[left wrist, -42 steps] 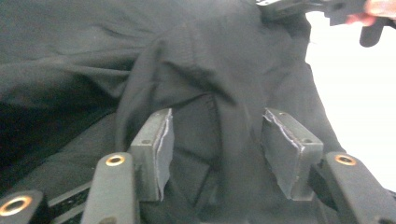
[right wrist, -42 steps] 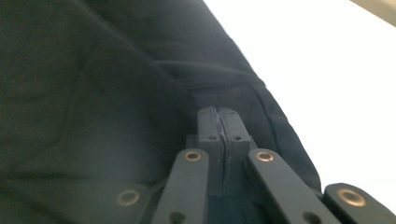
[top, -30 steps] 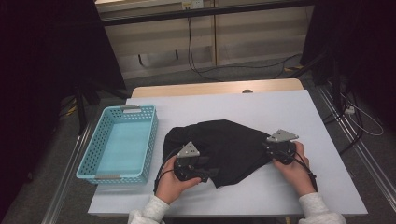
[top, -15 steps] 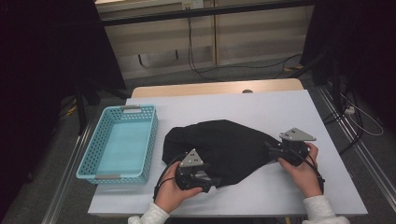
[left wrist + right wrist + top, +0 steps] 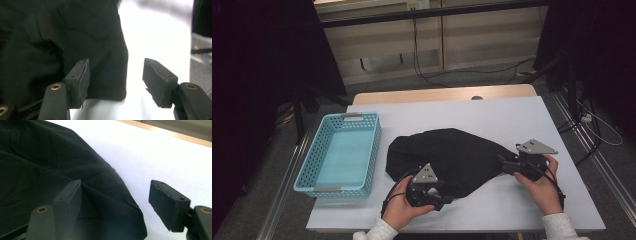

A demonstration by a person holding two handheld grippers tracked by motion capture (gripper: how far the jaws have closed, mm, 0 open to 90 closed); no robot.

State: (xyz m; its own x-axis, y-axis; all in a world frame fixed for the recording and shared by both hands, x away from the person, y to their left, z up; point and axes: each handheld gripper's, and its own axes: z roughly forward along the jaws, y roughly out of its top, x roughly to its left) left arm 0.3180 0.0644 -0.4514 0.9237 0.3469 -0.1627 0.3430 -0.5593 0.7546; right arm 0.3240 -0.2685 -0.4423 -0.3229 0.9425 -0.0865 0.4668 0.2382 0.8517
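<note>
A black cloth (image 5: 452, 155) lies crumpled in the middle of the white table (image 5: 492, 115). My left gripper (image 5: 446, 200) sits at the cloth's near edge, and its jaws have just been closing a little. In the left gripper view the left gripper (image 5: 116, 80) is open, with a corner of the black cloth (image 5: 75, 37) between the pads and untouched by the right one. My right gripper (image 5: 506, 165) is at the cloth's right tip, its jaws just opening. In the right gripper view the right gripper (image 5: 115, 200) stands open over the cloth's edge (image 5: 105, 195), not pressing on it.
A light blue plastic basket (image 5: 339, 152) stands at the table's left side, with nothing in it. Bare white tabletop lies behind and to the right of the cloth. A wooden strip (image 5: 442, 94) runs along the far edge, with cables on the floor beyond.
My right gripper has moved to the right and its jaws have opened; the cloth's right tip now stretches further right. The left hand has barely shifted.
</note>
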